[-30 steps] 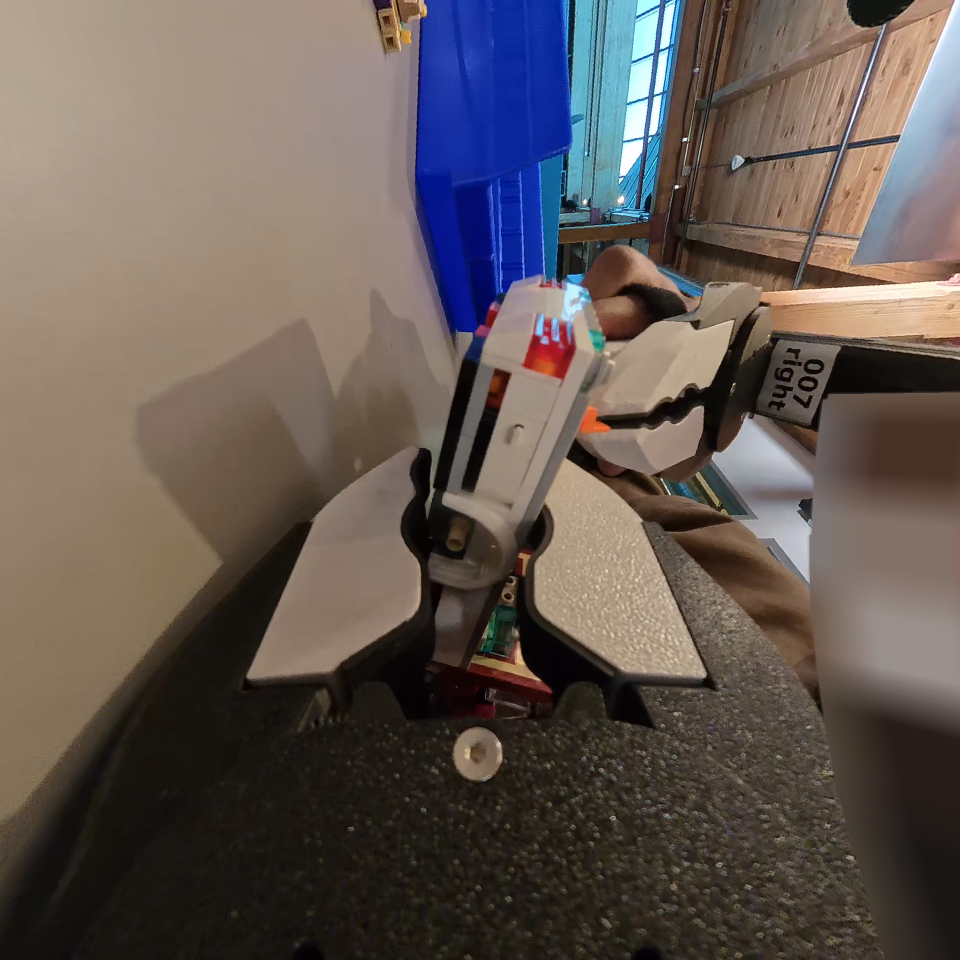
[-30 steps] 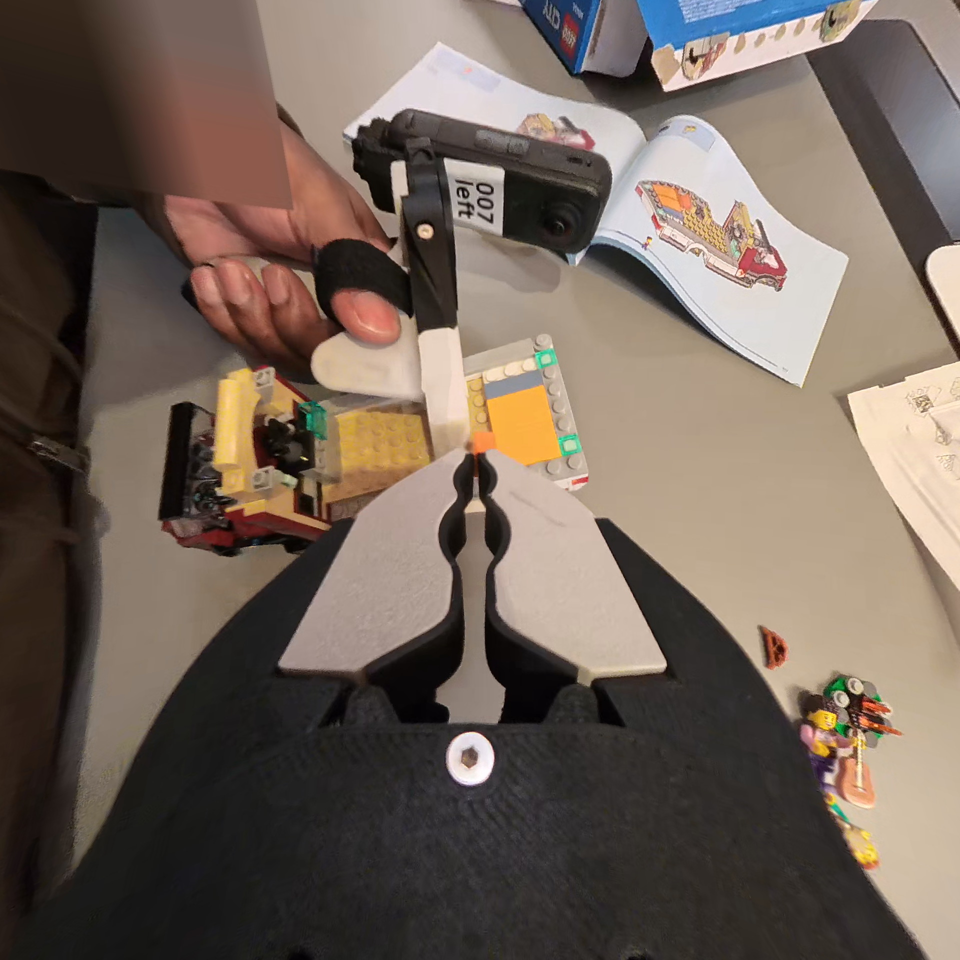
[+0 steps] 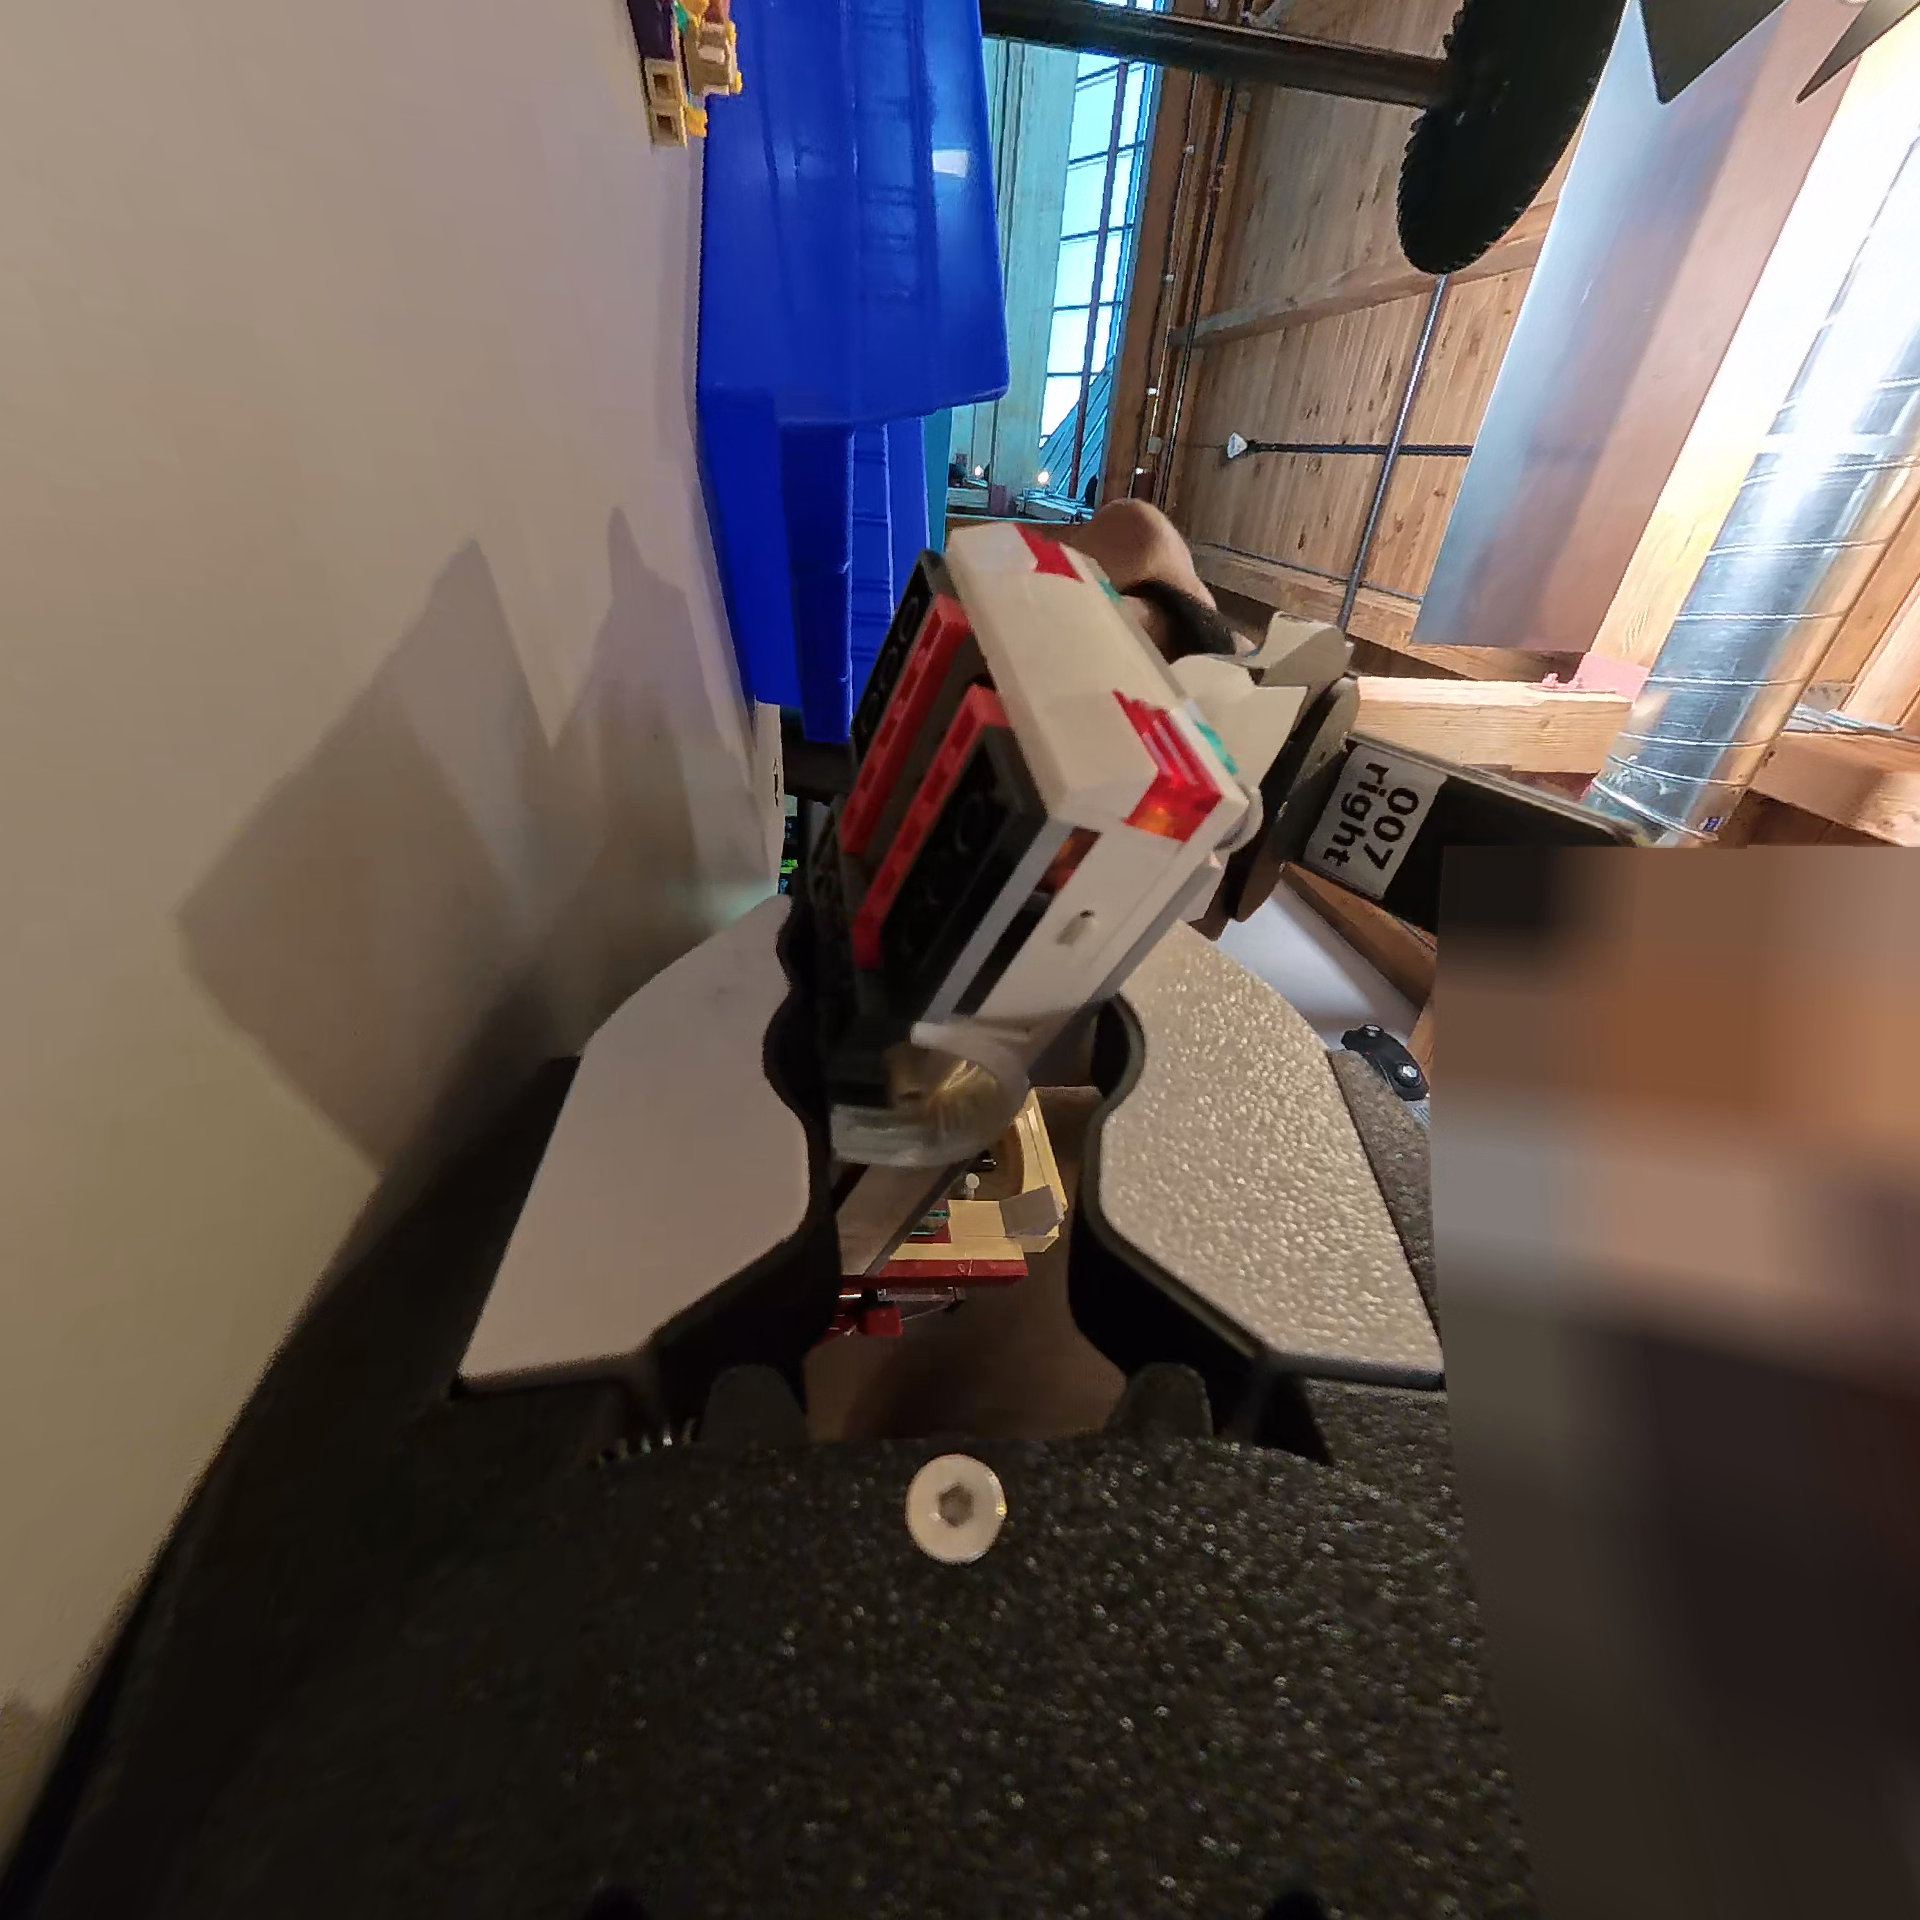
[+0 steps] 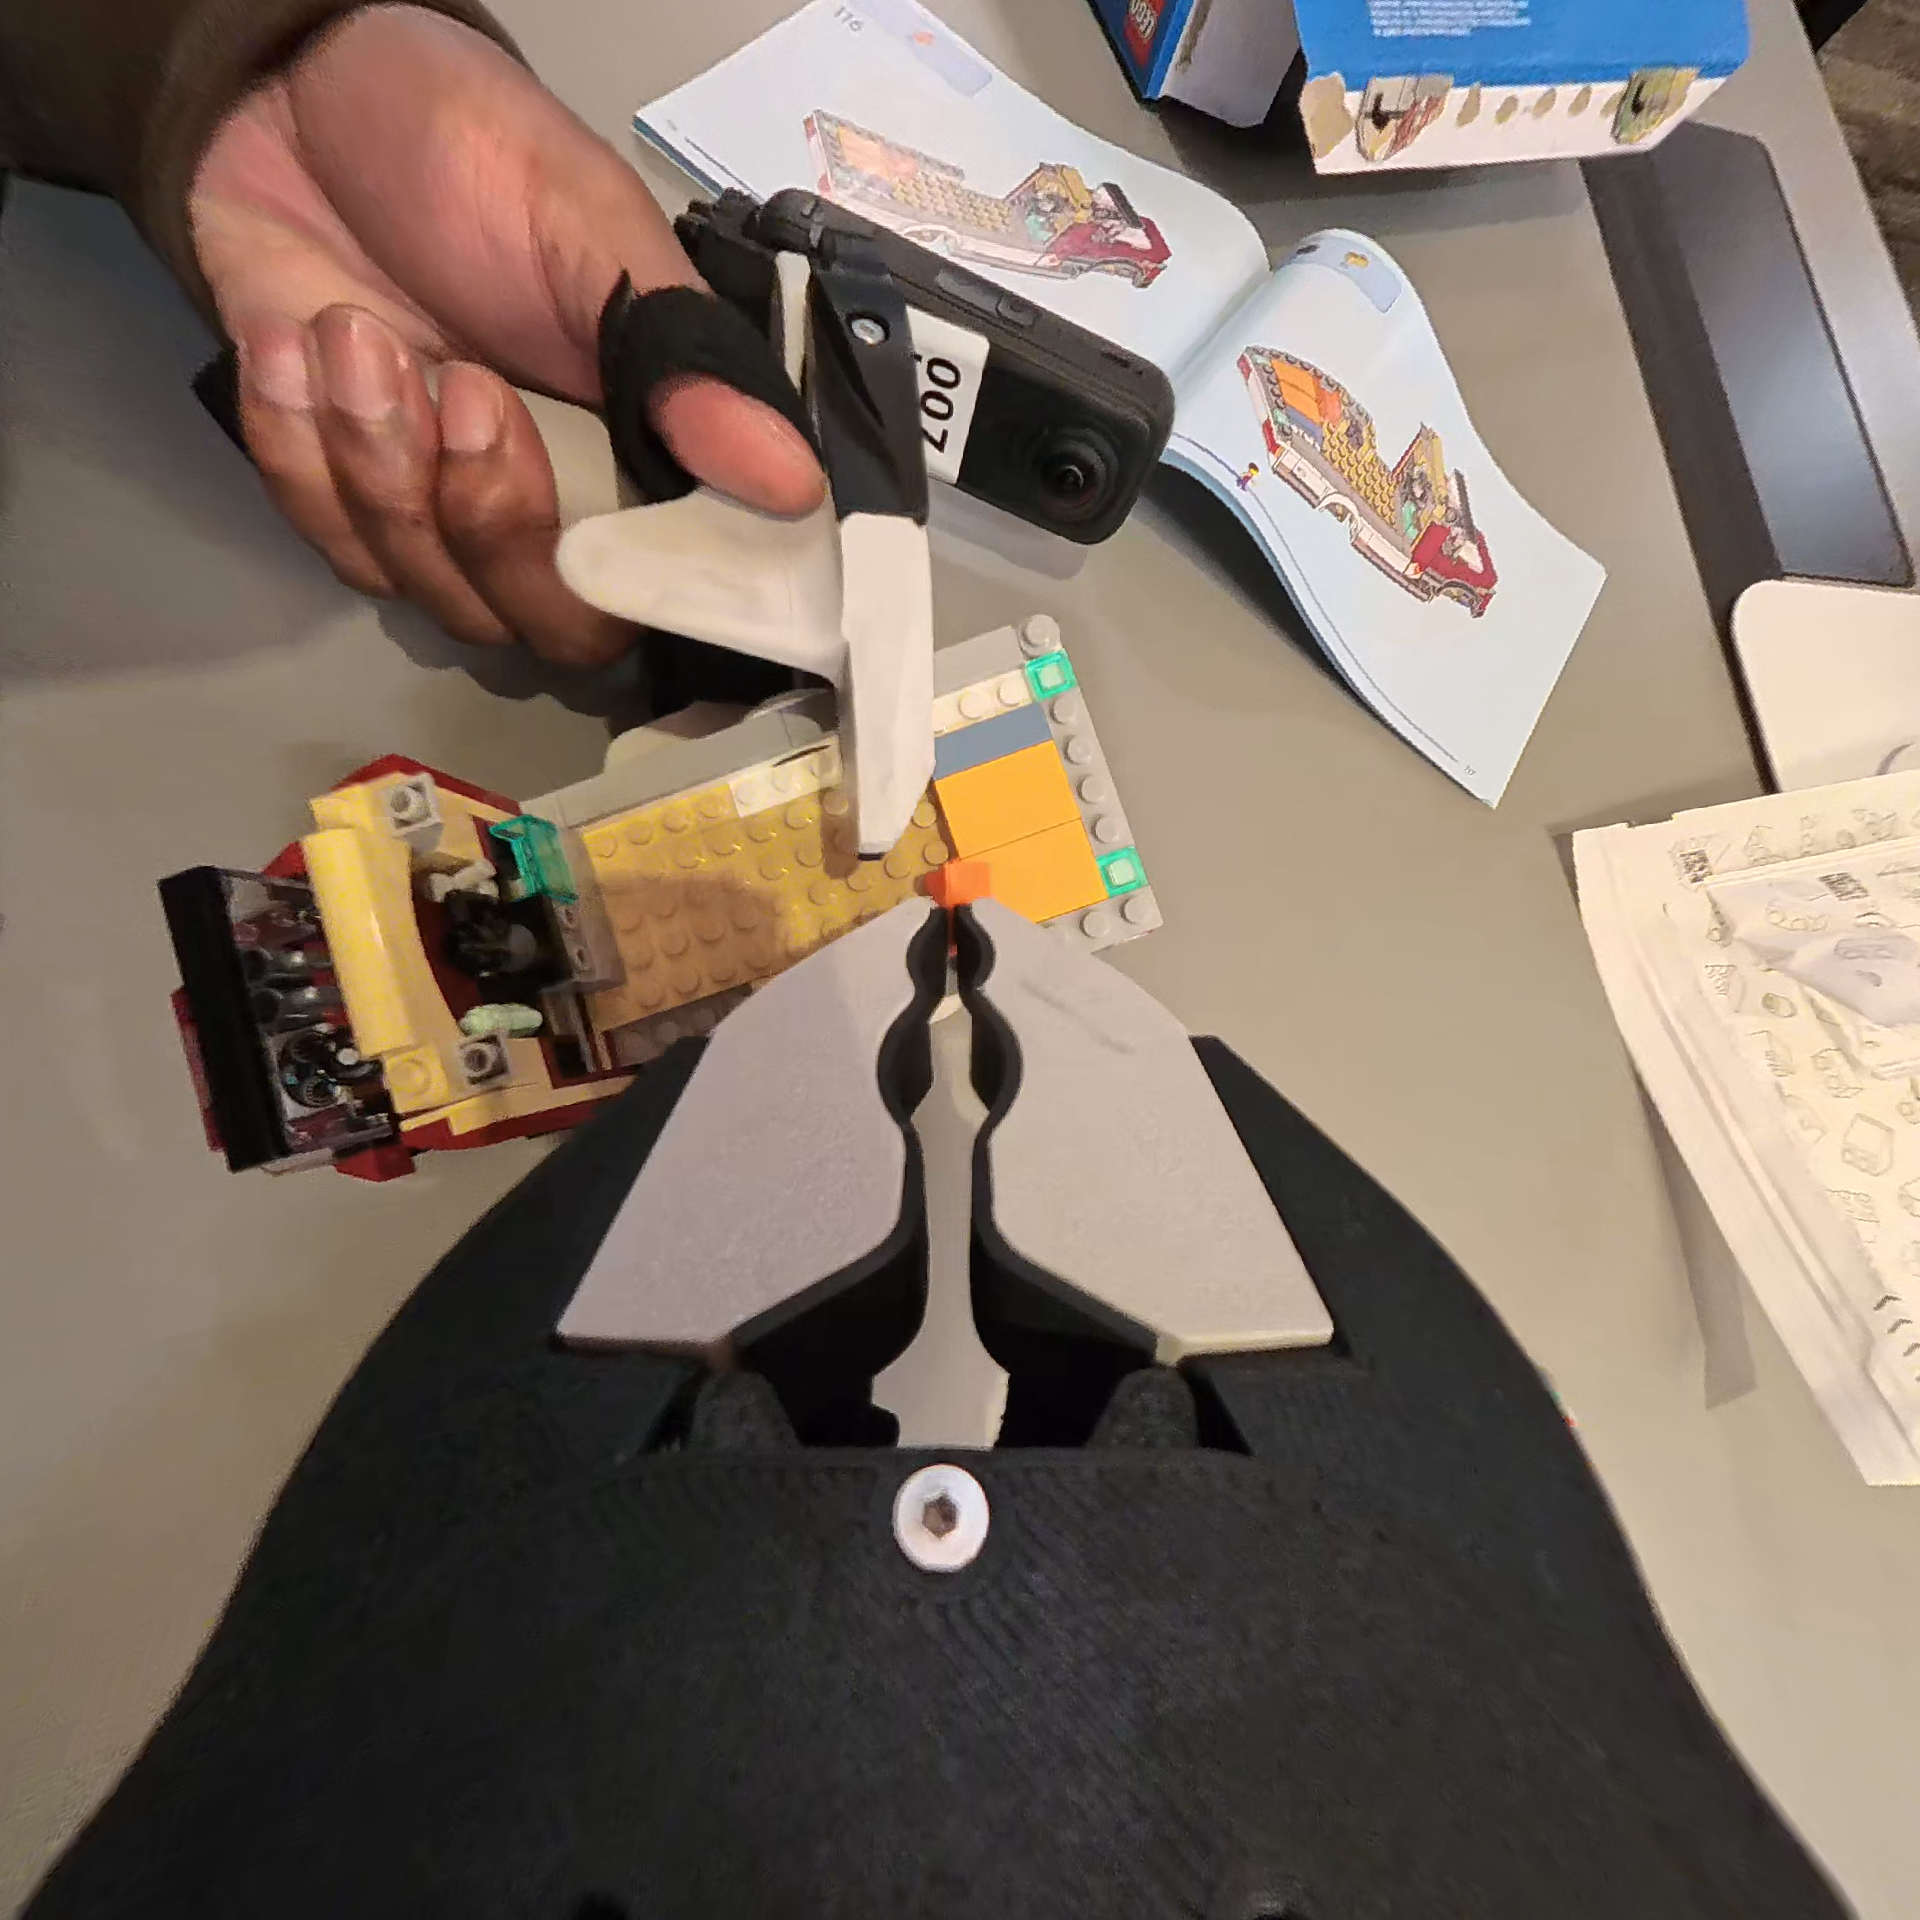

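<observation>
In the left wrist view the left gripper (image 3: 961, 1013) has its fingers (image 3: 665, 1132) spread wide, and the brick-built vehicle (image 3: 1049, 821) stands on end between them; the left finger lies close against the black and red underside, while the right finger stands clear of the white side, so the model is not gripped. Beyond the fingertips, past the model's far end, the right gripper (image 3: 1262, 717) shows beside a blue bin (image 3: 831, 260), with the table (image 3: 260, 520) running along the left of the fingers. In the right wrist view the right gripper (image 4: 951, 914) has its fingers (image 4: 800, 1132) pressed nearly together, pinching a small orange brick (image 4: 956, 883) at the very tips, just over the vehicle's orange and yellow studded deck (image 4: 727, 873). Ahead of the tips, one white finger of the left gripper (image 4: 883, 707) touches down on that deck, held by a hand (image 4: 416, 343). Farther beyond lie an open instruction booklet (image 4: 1382, 436) and a box (image 4: 1507, 83); to the right of the fingers lies a paper bag (image 4: 1787, 1091).
</observation>
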The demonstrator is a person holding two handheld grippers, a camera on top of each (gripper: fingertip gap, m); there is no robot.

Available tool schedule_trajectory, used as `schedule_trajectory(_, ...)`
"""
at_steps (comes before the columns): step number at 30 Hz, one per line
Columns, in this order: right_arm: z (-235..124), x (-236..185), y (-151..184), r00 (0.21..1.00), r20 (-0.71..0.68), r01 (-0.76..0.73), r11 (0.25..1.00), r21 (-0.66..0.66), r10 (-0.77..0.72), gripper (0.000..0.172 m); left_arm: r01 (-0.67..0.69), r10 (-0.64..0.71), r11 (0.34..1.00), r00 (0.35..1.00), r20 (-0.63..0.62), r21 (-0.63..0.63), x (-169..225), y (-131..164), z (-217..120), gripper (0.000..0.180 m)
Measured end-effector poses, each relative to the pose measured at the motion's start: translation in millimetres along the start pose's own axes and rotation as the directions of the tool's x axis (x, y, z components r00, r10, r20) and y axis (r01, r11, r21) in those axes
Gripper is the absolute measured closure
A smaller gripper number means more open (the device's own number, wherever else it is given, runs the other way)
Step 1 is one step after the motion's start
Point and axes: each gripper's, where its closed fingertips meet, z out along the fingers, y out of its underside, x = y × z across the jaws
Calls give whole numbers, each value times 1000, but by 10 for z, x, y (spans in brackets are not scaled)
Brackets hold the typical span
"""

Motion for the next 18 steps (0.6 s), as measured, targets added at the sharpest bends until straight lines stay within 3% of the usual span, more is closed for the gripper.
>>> schedule_trajectory(7,-75,-58,-93,999,25,43,999,11,-43,171,-7,7,1000,1000,-10,29,24,-56,-25,129)
schedule_trajectory(18,6,-64,-100,992,29,123,991,-48,-122,171,68,-62,997,989,-138,39,168,-72,-18,120)
